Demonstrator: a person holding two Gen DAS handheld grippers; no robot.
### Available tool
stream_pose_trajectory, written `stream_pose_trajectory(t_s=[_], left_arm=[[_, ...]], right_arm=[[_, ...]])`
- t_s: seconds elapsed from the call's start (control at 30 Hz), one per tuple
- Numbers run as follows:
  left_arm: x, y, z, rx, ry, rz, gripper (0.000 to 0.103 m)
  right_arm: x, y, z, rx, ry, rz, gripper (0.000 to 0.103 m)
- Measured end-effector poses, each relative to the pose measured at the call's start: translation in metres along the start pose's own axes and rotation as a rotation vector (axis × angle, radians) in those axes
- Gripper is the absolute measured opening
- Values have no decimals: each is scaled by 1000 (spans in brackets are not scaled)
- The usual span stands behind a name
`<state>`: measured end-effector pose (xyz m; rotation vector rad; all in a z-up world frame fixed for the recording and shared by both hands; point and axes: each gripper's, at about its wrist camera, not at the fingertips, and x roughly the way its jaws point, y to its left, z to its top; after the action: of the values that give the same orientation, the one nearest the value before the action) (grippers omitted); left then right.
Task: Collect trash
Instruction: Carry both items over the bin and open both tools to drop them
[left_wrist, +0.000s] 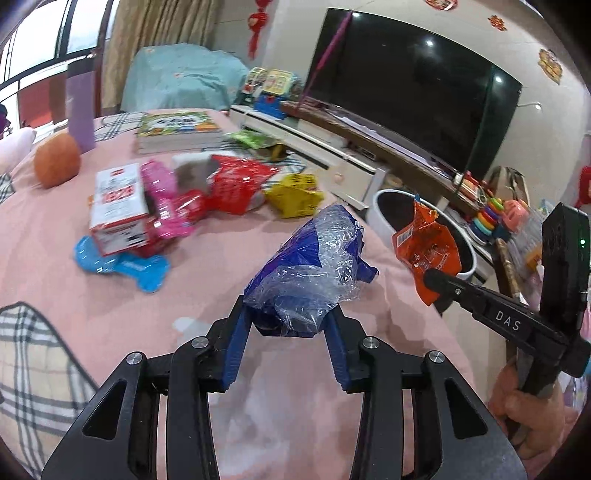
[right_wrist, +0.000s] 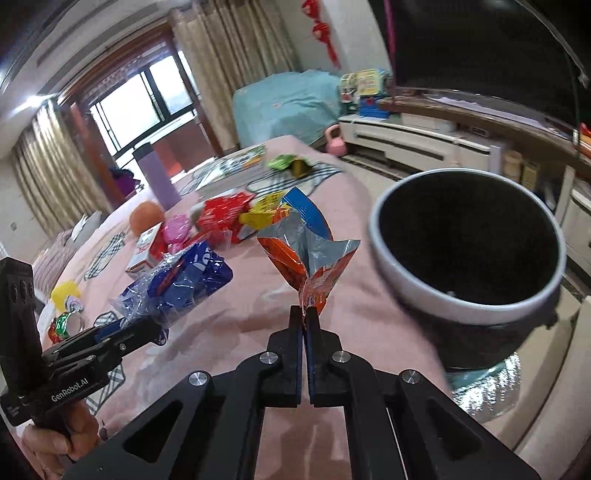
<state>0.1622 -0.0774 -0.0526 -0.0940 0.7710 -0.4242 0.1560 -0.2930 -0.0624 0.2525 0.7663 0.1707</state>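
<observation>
My left gripper (left_wrist: 290, 317) is shut on a crumpled blue and clear plastic wrapper (left_wrist: 314, 266), held above the pink bedspread (left_wrist: 110, 314). It also shows in the right wrist view (right_wrist: 177, 284). My right gripper (right_wrist: 304, 314) is shut on an orange snack wrapper (right_wrist: 310, 258), held up just left of the white trash bin (right_wrist: 399, 266) with a black inside. In the left wrist view the orange wrapper (left_wrist: 424, 251) hangs in front of the bin (left_wrist: 384, 218).
More trash lies further back on the bed: a red-white carton (left_wrist: 118, 206), pink wrapper (left_wrist: 166, 199), red bag (left_wrist: 236, 184), yellow bag (left_wrist: 295, 195), blue bone-shaped wrapper (left_wrist: 129, 266). Books (left_wrist: 177, 129), an orange ball (left_wrist: 57, 158), a purple bottle (left_wrist: 79, 107). TV stand (left_wrist: 332, 140) beyond.
</observation>
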Motion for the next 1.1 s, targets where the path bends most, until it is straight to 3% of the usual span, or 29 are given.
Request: stream_pose_trajectory(t_s=[0.47, 1.1], left_arm=[[23, -61, 21, 80, 11, -62, 38], [60, -114, 49, 158, 27, -77, 38]], right_arm=[[-28, -53, 8, 76, -52, -76, 1], [-36, -94, 17, 127, -67, -118, 1]])
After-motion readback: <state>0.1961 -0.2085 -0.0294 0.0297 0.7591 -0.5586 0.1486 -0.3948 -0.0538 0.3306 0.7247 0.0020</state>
